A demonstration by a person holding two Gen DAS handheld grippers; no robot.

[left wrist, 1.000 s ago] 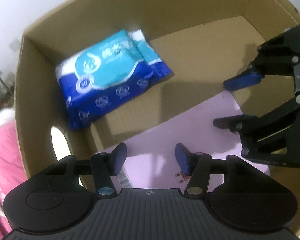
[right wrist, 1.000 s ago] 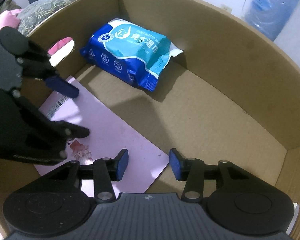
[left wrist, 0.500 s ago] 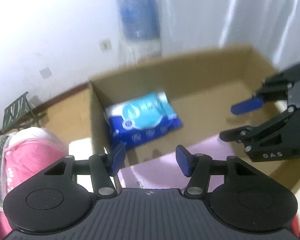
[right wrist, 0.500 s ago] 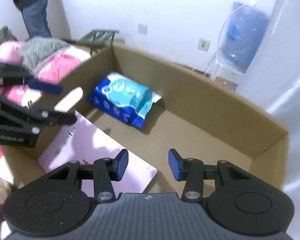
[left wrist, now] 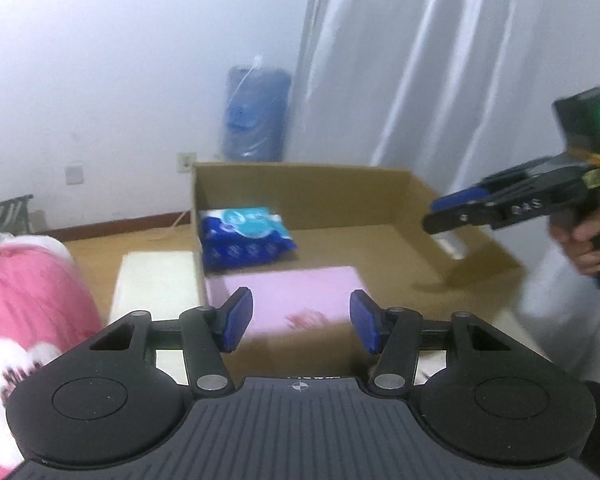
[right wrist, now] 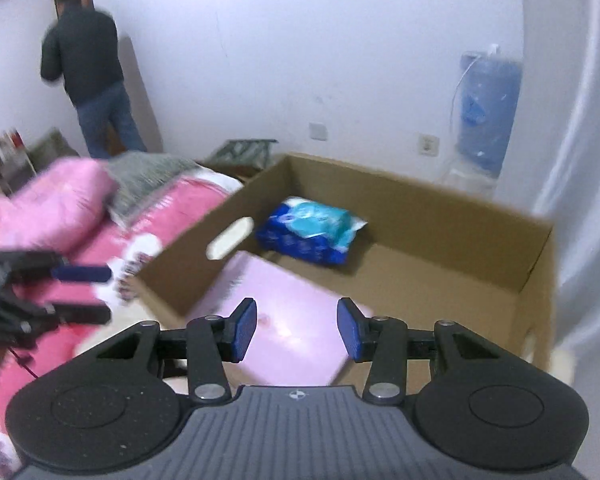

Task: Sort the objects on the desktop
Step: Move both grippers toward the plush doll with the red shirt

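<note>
We are holding the left gripper point(left wrist: 301, 322) and right gripper point(right wrist: 296, 329) half open, both empty. A wipes pack point(right wrist: 310, 235) is lying in the box's point(right wrist: 440, 208) far corner, a pink sheet point(right wrist: 288, 336) along its near edge.

Blue wipes pack point(left wrist: 247, 237) flat in cardboard box point(left wrist: 416, 196) corner, pink sheet point(left wrist: 296, 300) beside.

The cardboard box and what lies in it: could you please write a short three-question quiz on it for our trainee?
1. True or false: the cardboard box holds two things.
2. Which lies nearer the box's far wall: A) the pink book or B) the blue wipes pack?
3. Does the left gripper or the right gripper hold anything between its fingers?

Key: 1 true. 2 B. 3 no, both are open and hold nothing.
</note>
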